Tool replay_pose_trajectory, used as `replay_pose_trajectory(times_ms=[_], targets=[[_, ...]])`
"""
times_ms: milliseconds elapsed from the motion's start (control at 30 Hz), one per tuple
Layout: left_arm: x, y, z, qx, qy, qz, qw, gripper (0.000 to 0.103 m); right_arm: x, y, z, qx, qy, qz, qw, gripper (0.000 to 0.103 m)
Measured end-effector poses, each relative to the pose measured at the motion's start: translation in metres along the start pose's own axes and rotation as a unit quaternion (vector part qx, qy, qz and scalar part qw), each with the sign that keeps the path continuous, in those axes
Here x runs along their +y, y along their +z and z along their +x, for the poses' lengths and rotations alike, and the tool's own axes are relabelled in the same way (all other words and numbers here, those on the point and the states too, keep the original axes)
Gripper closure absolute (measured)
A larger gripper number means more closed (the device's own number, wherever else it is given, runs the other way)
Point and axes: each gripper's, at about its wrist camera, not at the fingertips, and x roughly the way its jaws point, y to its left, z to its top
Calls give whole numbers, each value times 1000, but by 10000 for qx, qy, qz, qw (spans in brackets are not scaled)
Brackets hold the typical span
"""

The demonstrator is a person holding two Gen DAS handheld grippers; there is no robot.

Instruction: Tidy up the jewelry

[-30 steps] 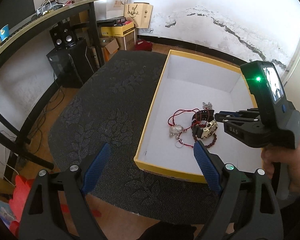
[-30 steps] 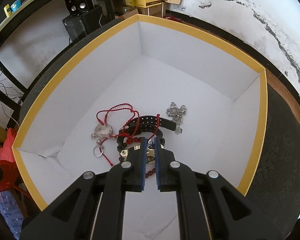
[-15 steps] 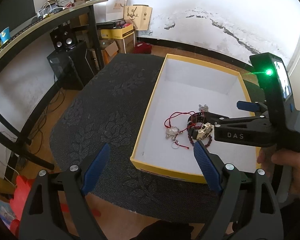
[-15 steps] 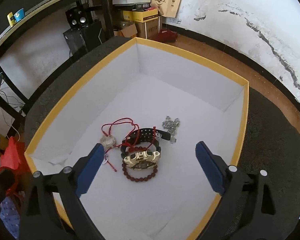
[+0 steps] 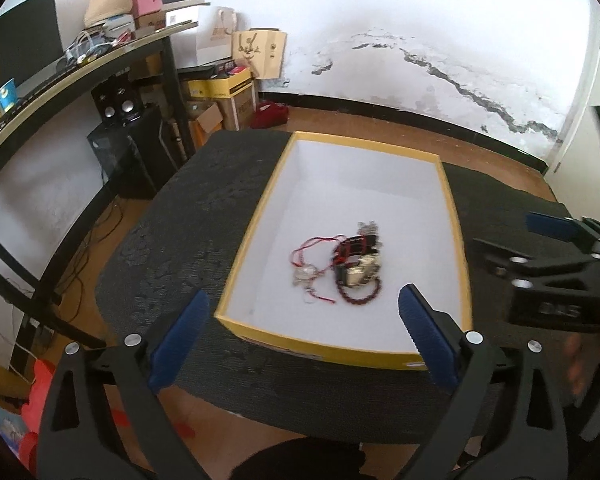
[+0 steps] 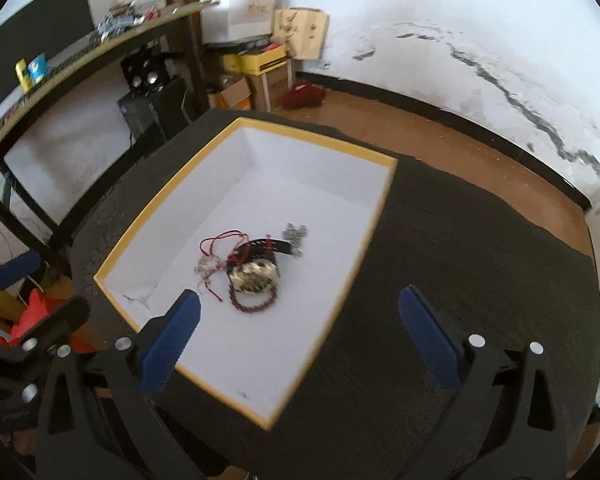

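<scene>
A yellow-rimmed box (image 5: 456,240) (image 6: 376,216) with a white inside sits on a dark patterned table. Inside it lies a pile of jewelry: a gold watch (image 5: 362,274) (image 6: 254,276) with a black strap, a dark red bead bracelet (image 5: 360,298) (image 6: 254,302), a red cord necklace with a silver pendant (image 5: 306,274) (image 6: 208,264), and a silver chain (image 6: 296,234). My left gripper (image 5: 302,336) is open and empty, above the box's near edge. My right gripper (image 6: 300,336) is open and empty, raised above the box's near right side; it also shows in the left wrist view (image 5: 540,256).
The dark table (image 5: 188,220) (image 6: 480,248) stretches left and right of the box. A black desk with speakers (image 5: 118,100), cardboard boxes (image 5: 224,96) and paper bags stands at the back left. The floor is wooden below a cracked white wall.
My right gripper opened, let go of the watch in the box, and pulled back up and to the right. My left gripper rose and drew back too.
</scene>
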Motion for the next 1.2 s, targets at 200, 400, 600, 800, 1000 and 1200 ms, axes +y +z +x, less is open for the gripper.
replay_pose_trajectory(times_ms=[200,400,600,800,1000,1200], targets=[[-54,-1,-10,36,-337,217,9992,8,-57,-33,-66,-204,-433,497,9976,7],[-126,-4,-23,-30,-713,616,9955,8,-129,-74,-124,-397,-1032,977,9890,7],[-209,-13,-30,4,-1182,999,9879,8,-204,-123,-161,-402,-1501,1613,9746,7],[-264,-25,-31,66,-1344,1318,9821,8,-253,-164,-174,-311,-1687,2040,9638,7],[-279,-29,-30,111,-1312,1428,9809,8,-269,-178,-167,-273,-1622,2229,9609,7],[-271,-26,-25,180,-1190,1312,9840,8,-262,-177,-156,-220,-1517,2163,9642,7]])
